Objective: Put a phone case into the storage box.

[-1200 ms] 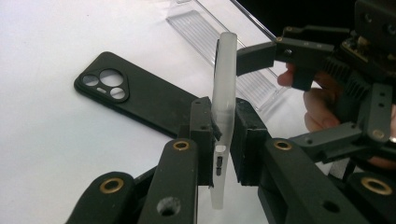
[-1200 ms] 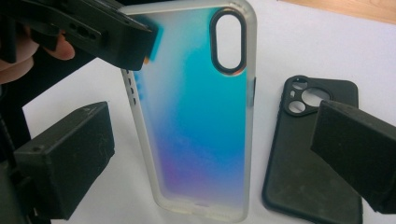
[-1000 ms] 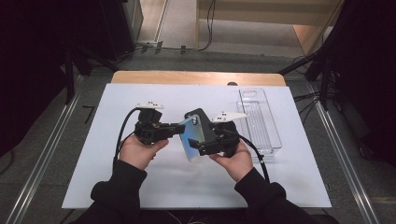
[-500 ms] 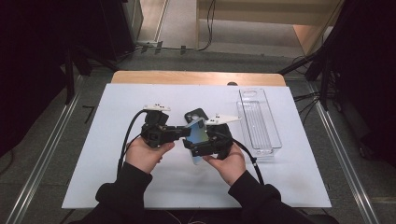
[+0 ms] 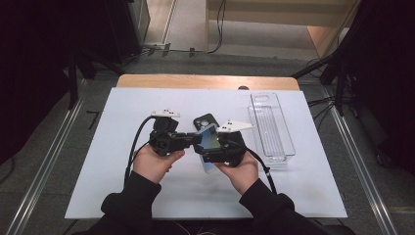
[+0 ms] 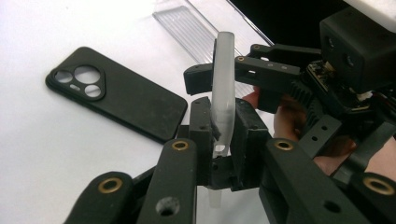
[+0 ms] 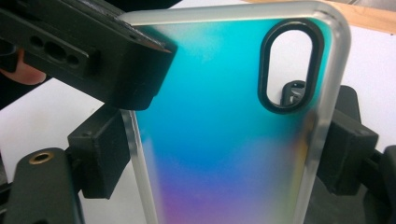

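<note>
**Handing the iridescent case from one gripper to the other, mid-swap**

So the translucent phone case [image 5: 209,147], the one with the blue-to-purple sheen, is up in the air over the near middle of the surface [image 5: 122,122], caught between both grippers. The left gripper [image 5: 192,141] is clenched on its thin edge; in the left gripper view the case [image 6: 223,93] stands upright between that gripper's two pads. The right gripper [image 5: 215,147] straddles the case across its width. Its jaws have just been closing in with the case between them, and in the right gripper view the pads sit right at the two long edges of the case [image 7: 224,140], though I can't tell if they're truly pressing yet.

My read: the pickup is done and the transfer is about halfway. What's left is the right side getting a firm hold, the left letting go, then setting the case down somewhere.

A black phone case [image 5: 204,121] lies flat just beyond the grippers, and a clear plastic tray [image 5: 272,125] sits off to the right.
</note>
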### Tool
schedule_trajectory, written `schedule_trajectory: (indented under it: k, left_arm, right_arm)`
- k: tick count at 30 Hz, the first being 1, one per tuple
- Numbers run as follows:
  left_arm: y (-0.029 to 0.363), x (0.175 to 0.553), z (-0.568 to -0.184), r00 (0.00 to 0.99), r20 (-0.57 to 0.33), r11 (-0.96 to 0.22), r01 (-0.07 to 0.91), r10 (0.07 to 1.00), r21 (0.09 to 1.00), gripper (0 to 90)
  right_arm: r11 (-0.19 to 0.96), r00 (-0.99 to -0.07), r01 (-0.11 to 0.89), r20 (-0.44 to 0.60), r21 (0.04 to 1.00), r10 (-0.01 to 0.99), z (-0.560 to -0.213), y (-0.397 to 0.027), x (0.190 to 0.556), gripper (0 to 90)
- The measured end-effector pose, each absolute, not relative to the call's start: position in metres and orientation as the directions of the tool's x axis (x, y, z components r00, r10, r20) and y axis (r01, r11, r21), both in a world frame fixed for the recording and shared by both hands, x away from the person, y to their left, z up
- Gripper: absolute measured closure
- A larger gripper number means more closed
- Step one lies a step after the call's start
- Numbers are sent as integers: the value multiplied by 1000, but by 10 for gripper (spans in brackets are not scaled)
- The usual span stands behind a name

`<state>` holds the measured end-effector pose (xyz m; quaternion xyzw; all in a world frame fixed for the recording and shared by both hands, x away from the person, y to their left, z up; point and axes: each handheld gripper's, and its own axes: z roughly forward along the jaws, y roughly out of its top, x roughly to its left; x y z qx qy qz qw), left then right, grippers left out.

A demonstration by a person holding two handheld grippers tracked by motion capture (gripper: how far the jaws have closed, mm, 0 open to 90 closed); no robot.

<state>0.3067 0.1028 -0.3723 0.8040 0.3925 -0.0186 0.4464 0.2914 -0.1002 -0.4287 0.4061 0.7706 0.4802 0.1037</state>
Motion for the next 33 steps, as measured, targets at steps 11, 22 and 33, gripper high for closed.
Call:
schedule_trajectory:
  k: [11,22,33]
  left_arm:
    - [117,310,-363,702,-396,-274,637,592,720,542]
    - [129,309,-370,768,-334,-335,566,546,753,335]
    - [137,302,-399,825,-284,-413,506,489,758,293]
  right_arm:
    - [207,-644,540,242,816,725,-430,-106,296,153]
    - [195,-629,554,253,809,735,-427,-125,305,153]
    - [187,-647,540,262,821,716,-415,-148,309,152]
